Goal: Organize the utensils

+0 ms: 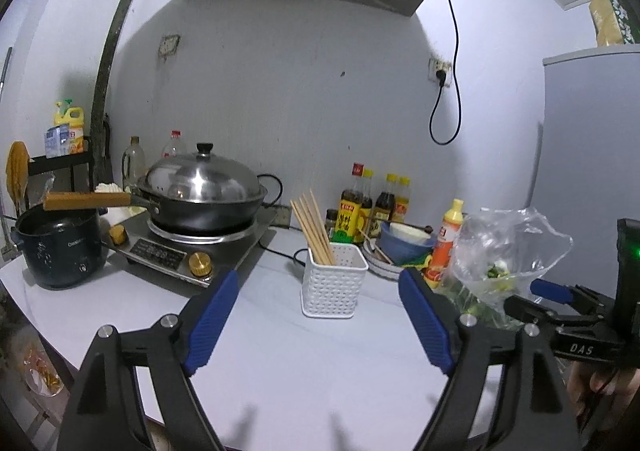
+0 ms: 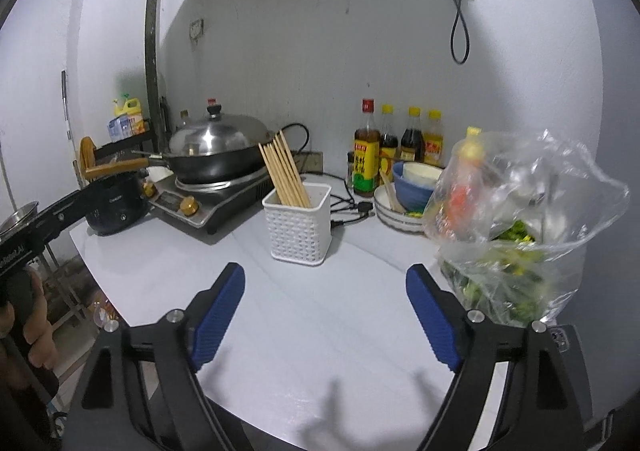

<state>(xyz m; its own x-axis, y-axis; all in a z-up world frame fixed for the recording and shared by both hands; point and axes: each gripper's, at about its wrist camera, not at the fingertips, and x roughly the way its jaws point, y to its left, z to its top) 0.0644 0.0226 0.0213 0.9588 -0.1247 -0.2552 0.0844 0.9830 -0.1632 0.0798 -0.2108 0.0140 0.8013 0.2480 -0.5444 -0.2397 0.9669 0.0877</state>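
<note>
A white perforated utensil holder (image 1: 334, 279) stands on the white counter with several wooden chopsticks (image 1: 311, 227) leaning in it. It also shows in the right wrist view (image 2: 298, 224), with the chopsticks (image 2: 283, 169). My left gripper (image 1: 318, 317) is open and empty, just in front of the holder. My right gripper (image 2: 326, 315) is open and empty, a little nearer than the holder. The right gripper's body shows at the right edge of the left wrist view (image 1: 560, 303).
A lidded wok (image 1: 202, 197) sits on an induction cooker at left, beside a dark pot (image 1: 58, 247). Sauce bottles (image 1: 374, 203) and stacked bowls (image 1: 402, 241) stand behind the holder. A plastic bag of greens (image 2: 516, 227) sits at right.
</note>
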